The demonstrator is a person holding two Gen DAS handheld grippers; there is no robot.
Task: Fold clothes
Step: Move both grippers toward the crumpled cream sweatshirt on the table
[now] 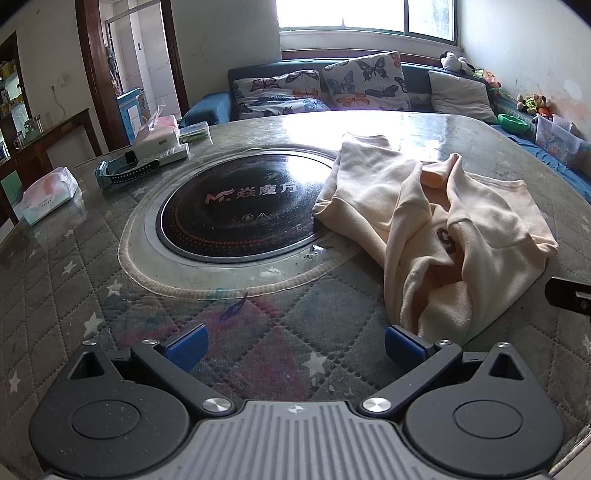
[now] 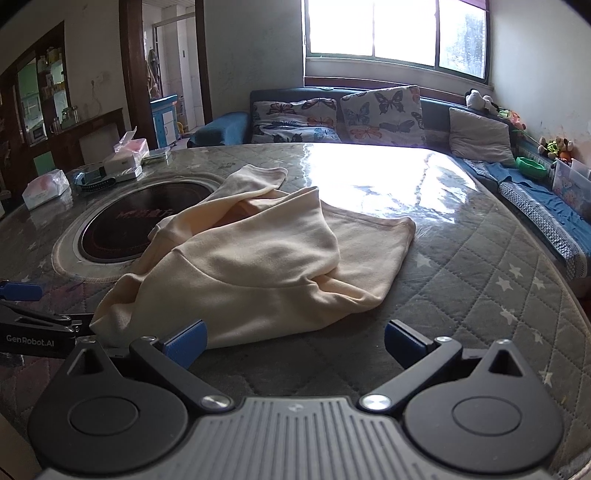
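cream garment, unfolded, both grippers empty

table (image 1: 55, 295): quilted cover, inset hob ahead-left of the left gripper (image 1: 293, 345).
cream garment (image 2: 258, 266): crumpled heap, long axis running away and leftward from the right gripper (image 2: 293, 341), near hem just ahead of its left finger; ahead-right of the left gripper.
grippers: both spread wide, holding nothing. right looks nearer.

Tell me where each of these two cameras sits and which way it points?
Left wrist: sits on the left tool, looking forward over the table at the round cooktop; its open blue fingers show.
Right wrist: sits on the right tool, facing the cream garment; its open fingers show.
Shared: garment, cooktop, sofa, window.
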